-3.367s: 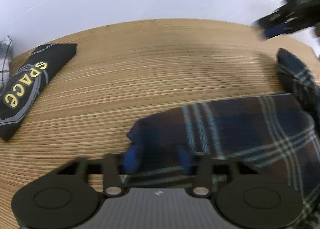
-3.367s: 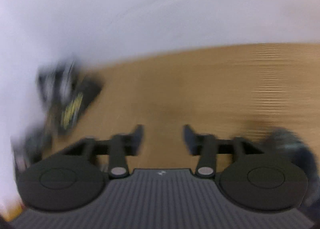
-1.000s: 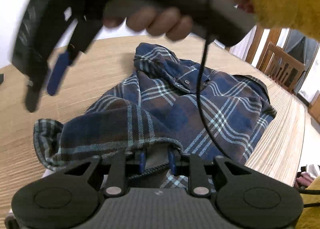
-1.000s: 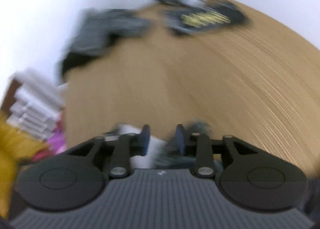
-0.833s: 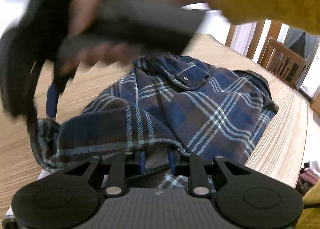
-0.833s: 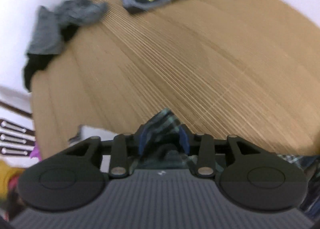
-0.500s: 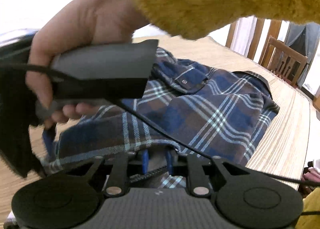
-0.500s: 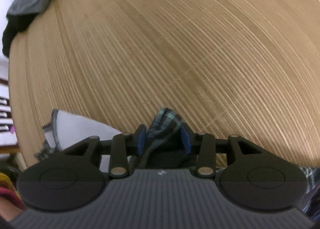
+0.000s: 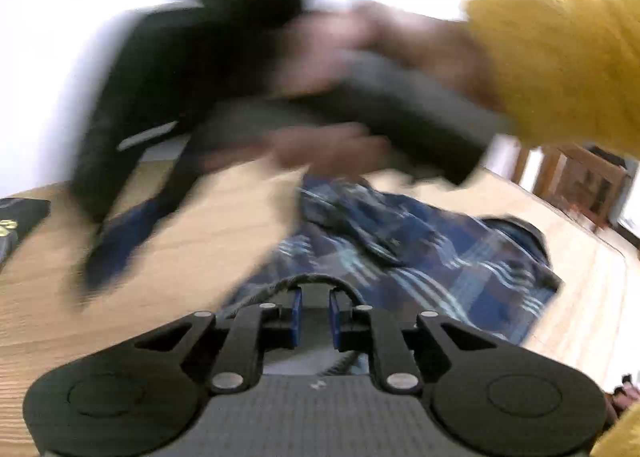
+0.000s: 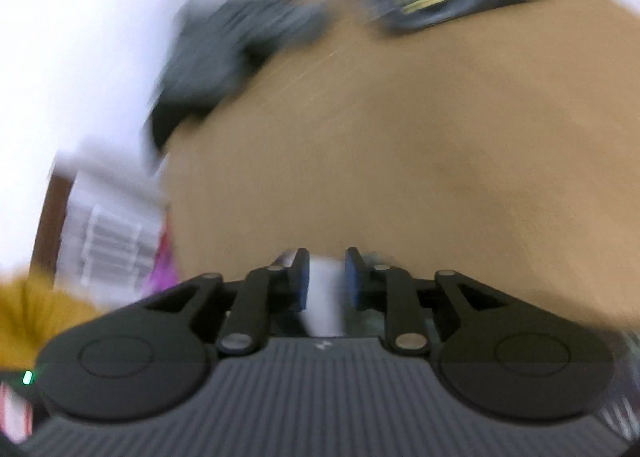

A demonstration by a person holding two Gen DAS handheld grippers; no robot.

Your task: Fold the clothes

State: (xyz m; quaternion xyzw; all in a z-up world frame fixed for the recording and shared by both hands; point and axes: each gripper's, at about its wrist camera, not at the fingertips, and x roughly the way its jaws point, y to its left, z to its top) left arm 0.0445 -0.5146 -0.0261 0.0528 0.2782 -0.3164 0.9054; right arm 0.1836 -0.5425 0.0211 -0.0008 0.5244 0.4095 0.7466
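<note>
A light wooden table [image 9: 208, 241] carries a blue plaid flannel shirt [image 9: 448, 249] toward its right edge. The left gripper [image 9: 315, 311] is clenched on a dark-edged fold of it. The right gripper [image 10: 326, 277] is closing — what lies between its jaws is too blurred to tell.

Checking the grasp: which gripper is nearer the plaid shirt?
Left. The left gripper holds the hem of the plaid shirt; the right gripper, jaws closing around something pale and blurred, hangs above bare table beside it.

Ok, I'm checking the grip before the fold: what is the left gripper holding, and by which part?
The plaid shirt, pinched by the left gripper at its near hem, whose corded edge arches just above the nearly closed jaws.
</note>
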